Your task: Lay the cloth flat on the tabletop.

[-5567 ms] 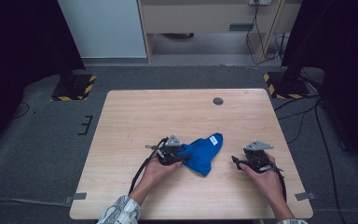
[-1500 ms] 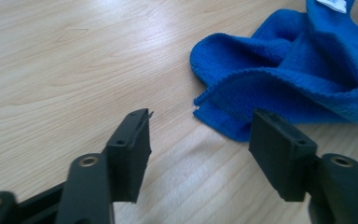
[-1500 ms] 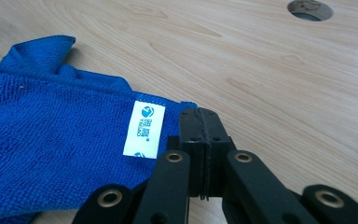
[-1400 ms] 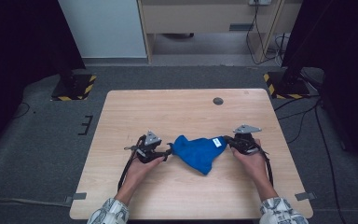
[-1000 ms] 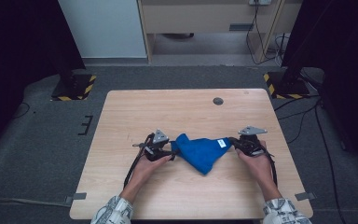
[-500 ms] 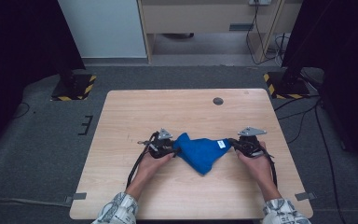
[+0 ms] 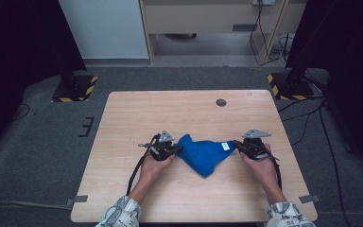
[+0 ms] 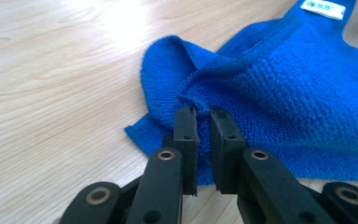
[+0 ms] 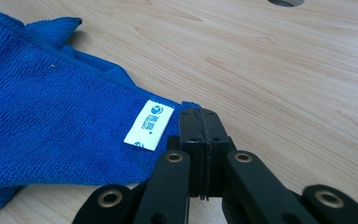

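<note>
A crumpled blue cloth (image 7: 205,153) lies on the wooden table (image 7: 170,109) between both hands. My left gripper (image 7: 177,149) is at its left corner. In the left gripper view the jaws (image 8: 204,116) have just been closing, and a folded hem of the cloth (image 8: 298,93) is now pinched in the narrow gap between the pads. My right gripper (image 7: 236,144) holds the right corner. Its jaws (image 9: 200,116) are pressed together on the edge of the cloth (image 9: 51,102), right beside a white label (image 9: 149,124).
A dark round hole (image 7: 221,102) sits in the tabletop toward the far edge. Bare wood surrounds the cloth on all sides. Cables trail from both grippers back along the forearms. Grey floor and black stands with striped bases lie beyond the table.
The left gripper has slid right up to the cloth's left corner and closed on its fold. The right gripper has kept its grip and stayed put.
</note>
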`<state>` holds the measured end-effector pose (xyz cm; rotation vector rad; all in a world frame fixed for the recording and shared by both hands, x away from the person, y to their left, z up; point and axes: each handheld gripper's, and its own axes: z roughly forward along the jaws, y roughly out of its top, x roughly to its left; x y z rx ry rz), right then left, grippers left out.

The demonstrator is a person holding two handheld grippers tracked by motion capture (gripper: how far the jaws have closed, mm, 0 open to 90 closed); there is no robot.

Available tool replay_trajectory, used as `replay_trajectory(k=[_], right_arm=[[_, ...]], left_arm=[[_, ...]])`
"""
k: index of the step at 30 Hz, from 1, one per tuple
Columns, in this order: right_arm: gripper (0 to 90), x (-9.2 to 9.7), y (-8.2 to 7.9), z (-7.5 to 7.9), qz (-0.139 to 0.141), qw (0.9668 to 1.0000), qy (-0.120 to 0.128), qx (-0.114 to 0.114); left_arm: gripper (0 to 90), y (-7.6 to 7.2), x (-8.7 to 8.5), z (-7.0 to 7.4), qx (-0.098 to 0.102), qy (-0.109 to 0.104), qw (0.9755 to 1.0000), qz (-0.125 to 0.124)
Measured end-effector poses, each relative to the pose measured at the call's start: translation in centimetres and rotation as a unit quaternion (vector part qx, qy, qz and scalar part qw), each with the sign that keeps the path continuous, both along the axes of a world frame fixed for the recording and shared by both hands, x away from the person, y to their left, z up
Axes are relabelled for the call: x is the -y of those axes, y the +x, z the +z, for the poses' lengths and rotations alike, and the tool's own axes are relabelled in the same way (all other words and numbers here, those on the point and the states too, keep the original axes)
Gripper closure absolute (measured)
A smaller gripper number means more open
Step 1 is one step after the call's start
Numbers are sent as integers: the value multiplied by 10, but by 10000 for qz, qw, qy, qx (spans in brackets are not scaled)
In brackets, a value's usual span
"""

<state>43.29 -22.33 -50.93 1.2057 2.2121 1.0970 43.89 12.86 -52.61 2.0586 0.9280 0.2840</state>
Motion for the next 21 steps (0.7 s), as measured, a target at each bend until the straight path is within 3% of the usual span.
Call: replay_trajectory(k=[4, 9, 14, 16, 21], right_arm=[[900, 4, -1, 1, -54, 10000, -20, -20], [900, 8, -4, 2, -82, 10000, 14, -30], [900, 6, -6, -1, -41, 9999, -62, -74], [899, 5, -7, -1, -41, 9999, -44, -107], [892, 4, -4, -7, -22, 9998, -9, -193]], left_arm=[[822, -3, -7, 5, 102, -2, 9998, 182], [840, -5, -23, 13, 87, -207, 9987, 467], [849, -6, -33, 16, 131, -148, 9977, 654], [849, -6, -37, 16, 73, -212, 9975, 666], [848, -7, -34, 13, 38, -67, 9984, 556]])
